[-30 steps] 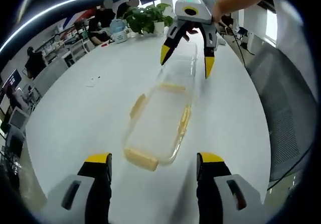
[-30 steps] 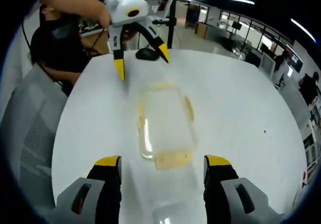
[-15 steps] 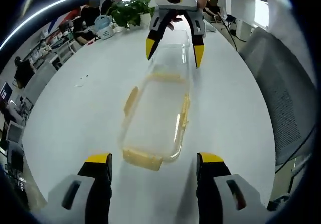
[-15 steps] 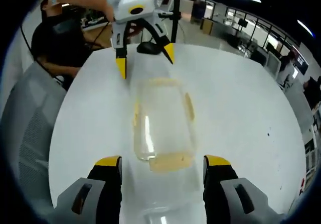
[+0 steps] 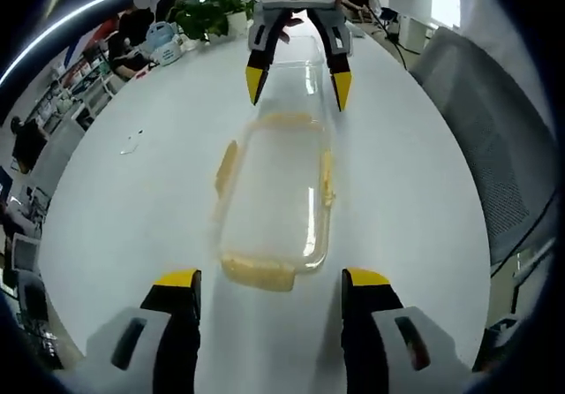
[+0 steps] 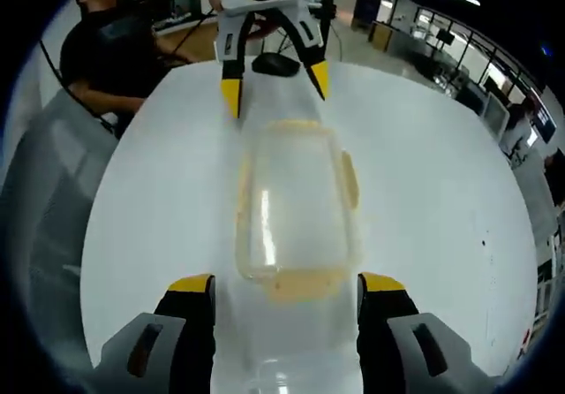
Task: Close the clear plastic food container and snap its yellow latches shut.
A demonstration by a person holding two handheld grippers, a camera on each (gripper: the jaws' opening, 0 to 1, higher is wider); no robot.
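A clear plastic container [image 5: 275, 195] with yellow latches lies lengthwise on the white table [image 5: 141, 200]. A yellow end latch [image 5: 258, 273] sits just ahead of my left gripper [image 5: 272, 281], which is open and wider than the container. Side latches [image 5: 226, 166] splay outward. My right gripper [image 5: 296, 87] faces me at the far end, open, with a second clear plastic piece [image 5: 305, 65] between its jaws. In the right gripper view the container [image 6: 296, 208] runs from my right gripper [image 6: 287, 285], open, to the left gripper [image 6: 274, 87]. Neither gripper touches the container.
A grey chair [image 5: 481, 120] stands along the table's edge. A potted plant [image 5: 212, 10] and people at desks are at the far end. A black object [image 6: 275, 65] lies on the table behind the left gripper. Open tabletop [image 6: 150, 200] flanks the container.
Both grippers have closed in on the container's two ends and lined up with its long axis. The container itself has stayed put.
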